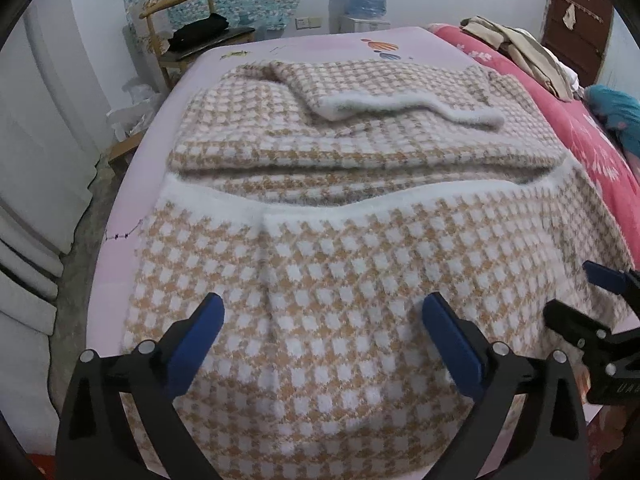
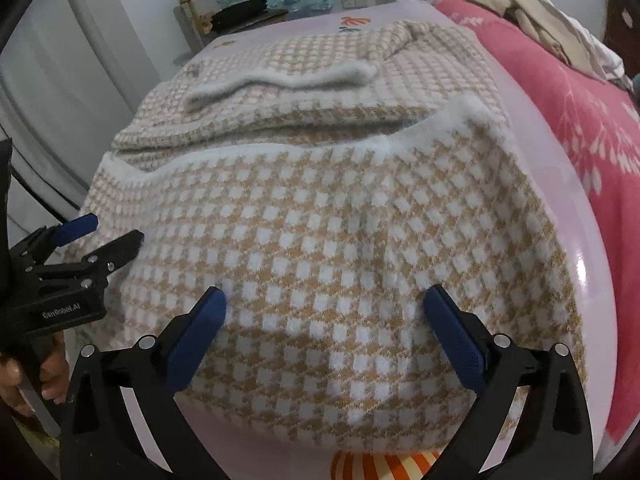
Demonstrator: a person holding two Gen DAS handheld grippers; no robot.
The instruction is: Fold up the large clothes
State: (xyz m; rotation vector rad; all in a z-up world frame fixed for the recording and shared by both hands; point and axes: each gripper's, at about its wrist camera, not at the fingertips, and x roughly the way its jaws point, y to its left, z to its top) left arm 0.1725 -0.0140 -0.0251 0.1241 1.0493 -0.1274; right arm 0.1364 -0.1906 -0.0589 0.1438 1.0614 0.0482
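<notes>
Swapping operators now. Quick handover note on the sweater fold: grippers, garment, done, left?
Left hand-held gripper: open, empty, over the near left part of the garment.
Right hand-held gripper: open, empty, over the near right part.
Tan-and-white checked knit sweater lies on the pink bed sheet; a sleeve with a white fuzzy cuff is folded across its far part, and the near white-edged part is folded up.
Left: probably one more fold to compact it.

Both grippers share one build. The left gripper [image 1: 323,312] has black angular arms with round silver screws and flat blue fingers [image 1: 452,344]. The right gripper [image 2: 325,308] matches; its blue fingers [image 2: 454,340] show a fine mesh texture. White lettering marks a black body, and bare skin [image 2: 12,376] shows beside it.
</notes>
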